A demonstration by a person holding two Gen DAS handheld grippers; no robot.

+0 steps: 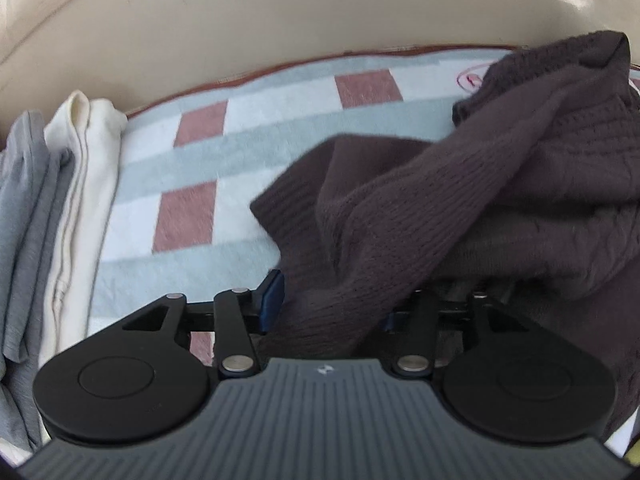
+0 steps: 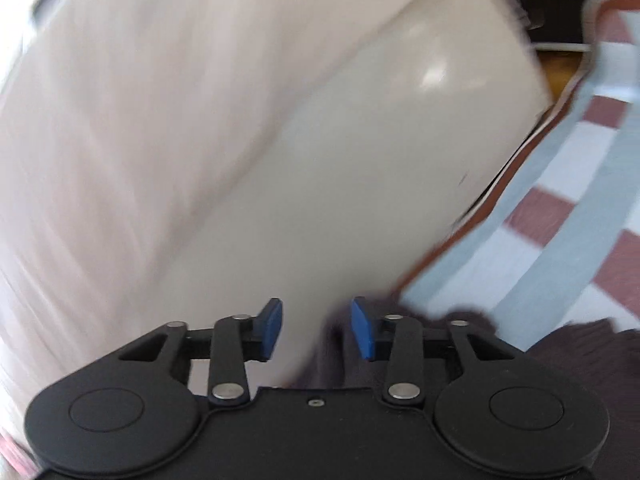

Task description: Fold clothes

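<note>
So progress check: looks like two pieces are already done, a folded grey jersey garment and a folded cream cotton garment sitting side by side at about 9 o'clock in the left wrist view, right at the edge of the checked pale-blue, white and dusty-red blanket. The one in hand is the dark brown ribbed knit sweater, and that's nowhere near folded yet; it's a rumpled heap from the centre out to 3 o'clock, with a bunched sleeve or hem draped down toward 6 o'clock. The left claw has its jaws part-way apart with a fold of the sweater running between them; one blue pad is clear at the left, the other is buried under knit, so I'd say the fabric is lying in there loosely rather than pinched. The right claw is spread too, nothing pressed between the blue pads, only a blurry bit of brown knit low at 6 o'clock behind them. It's aimed mostly at the glossy beige padded backrest, blanket off at 3 o'clock. My guess: sweater still needs spreading flat, sleeves in, then folding and stacking.
</note>
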